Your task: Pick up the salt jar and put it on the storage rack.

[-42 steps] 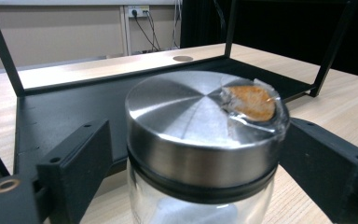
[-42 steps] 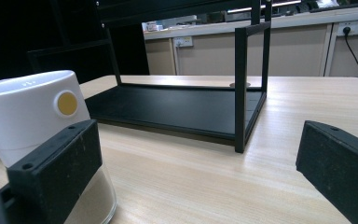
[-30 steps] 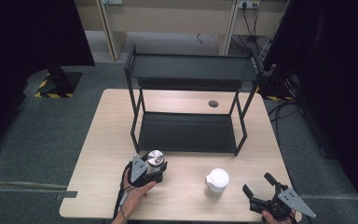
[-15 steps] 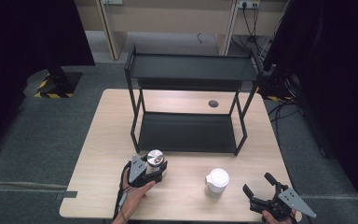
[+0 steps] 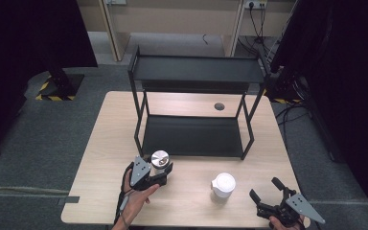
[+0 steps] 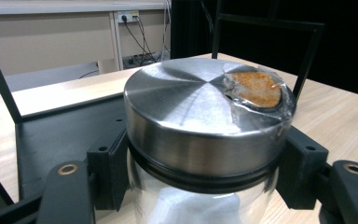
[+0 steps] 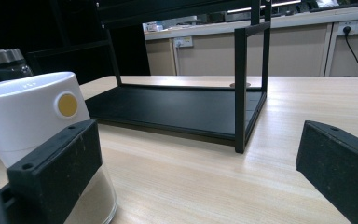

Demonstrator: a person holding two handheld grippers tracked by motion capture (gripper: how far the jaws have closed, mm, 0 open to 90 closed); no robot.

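Observation:
A glass jar with a brushed steel lid (image 6: 200,107) stands on the table just in front of the black shelf rack. My left gripper (image 6: 205,170) is shut on this jar's neck, a black pad pressed on each side. From above, the left gripper (image 5: 159,166) and the jar (image 5: 160,158) sit at the front left. A white-lidded jar (image 5: 223,185) stands alone at the front centre. My right gripper (image 5: 264,189) is open to the right of it. In the right gripper view the white-lidded jar (image 7: 28,109) lies behind the left jaw, outside the gap of the right gripper (image 7: 196,140).
The two-level black shelf rack (image 5: 196,72) takes up the middle and back of the wooden table (image 5: 110,139); its lower tray (image 7: 177,107) carries nothing. A round cable hole (image 5: 219,106) sits behind it. Cables and dark stands lie on the floor to the right.

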